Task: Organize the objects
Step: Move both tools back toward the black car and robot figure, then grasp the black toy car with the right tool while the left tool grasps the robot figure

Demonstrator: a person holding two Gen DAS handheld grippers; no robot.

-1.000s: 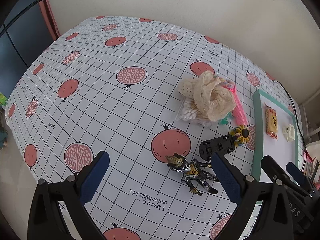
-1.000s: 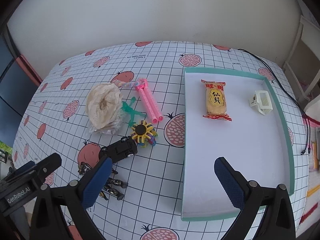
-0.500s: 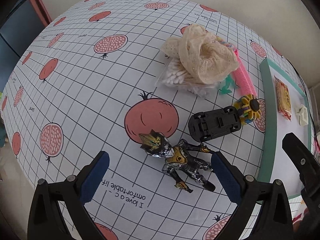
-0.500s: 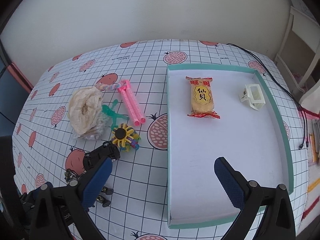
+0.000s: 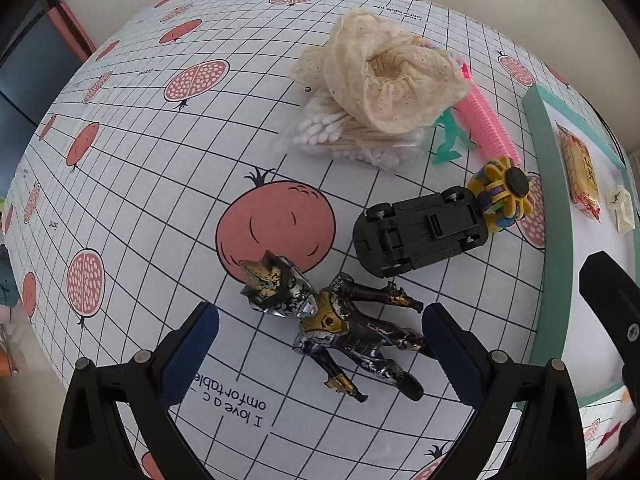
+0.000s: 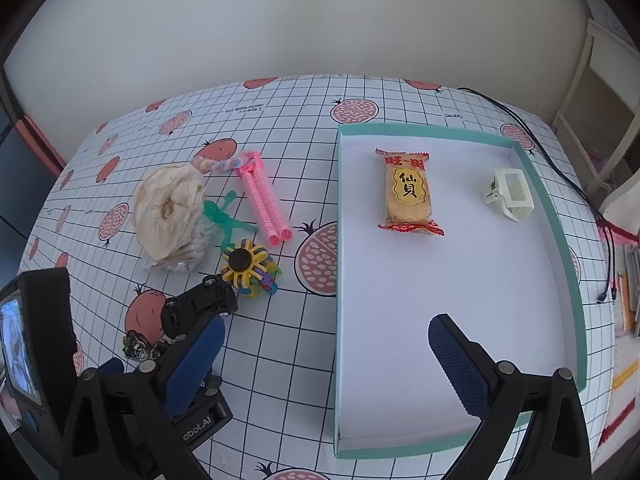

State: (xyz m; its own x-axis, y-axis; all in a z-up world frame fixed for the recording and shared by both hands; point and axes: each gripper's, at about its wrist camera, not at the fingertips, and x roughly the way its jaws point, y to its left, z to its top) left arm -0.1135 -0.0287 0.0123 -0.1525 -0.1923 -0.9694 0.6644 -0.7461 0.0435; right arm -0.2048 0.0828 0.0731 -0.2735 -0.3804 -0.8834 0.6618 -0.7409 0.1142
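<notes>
Both claws spread wide, empty; teal-rimmed tray (image 6: 560, 240) with snack packet (image 6: 408, 192) and white clip (image 6: 509, 194) inside.

From the left wrist we look steeply down, close over the tabletop (image 5: 120, 184), with the toy figure (image 5: 340, 320) lying between our fingers (image 5: 192, 344). From the right wrist we sit higher and farther back, facing the wall across the tray (image 6: 560, 240). Both views share the toy car (image 5: 420, 232) (image 6: 200, 304), the flower toy (image 5: 504, 192) (image 6: 248, 264) and the snack packet (image 5: 580, 176) (image 6: 408, 192).
</notes>
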